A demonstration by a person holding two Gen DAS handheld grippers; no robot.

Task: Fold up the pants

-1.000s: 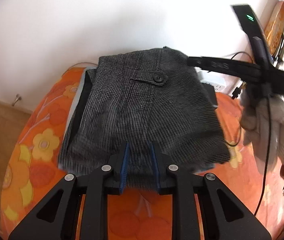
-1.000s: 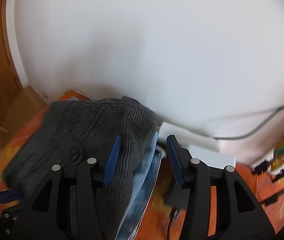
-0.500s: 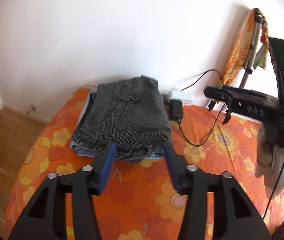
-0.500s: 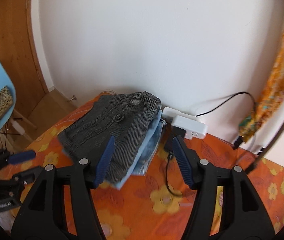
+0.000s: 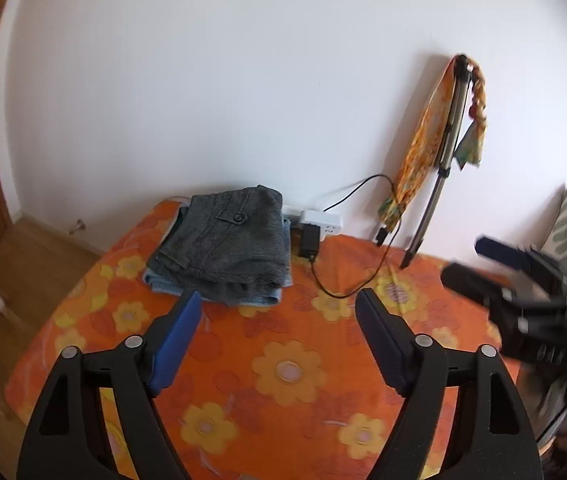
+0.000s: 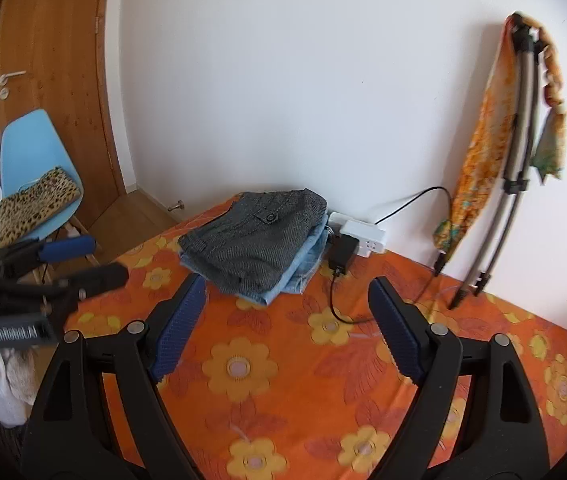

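The folded grey pants [image 5: 227, 244] lie on top of folded blue jeans [image 5: 261, 300] at the far left corner of the orange flowered bed. They also show in the right wrist view [image 6: 257, 240], with the jeans [image 6: 303, 260] under them. My left gripper [image 5: 279, 304] is open and empty, well back from the stack. My right gripper [image 6: 287, 292] is open and empty, also back from it. The right gripper shows blurred at the right of the left wrist view [image 5: 523, 280]; the left gripper shows at the left of the right wrist view [image 6: 59, 264].
A white power strip [image 6: 357, 234] with a black adapter [image 6: 341, 254] and cable lies against the wall beside the stack. A folded tripod with an orange cloth [image 6: 499, 160] leans on the wall. A blue chair [image 6: 39, 160] and a wooden door [image 6: 51, 60] stand left.
Both grippers have let go of the grey pants, opened wide and pulled back from the stack. The pants now lie still on the jeans.
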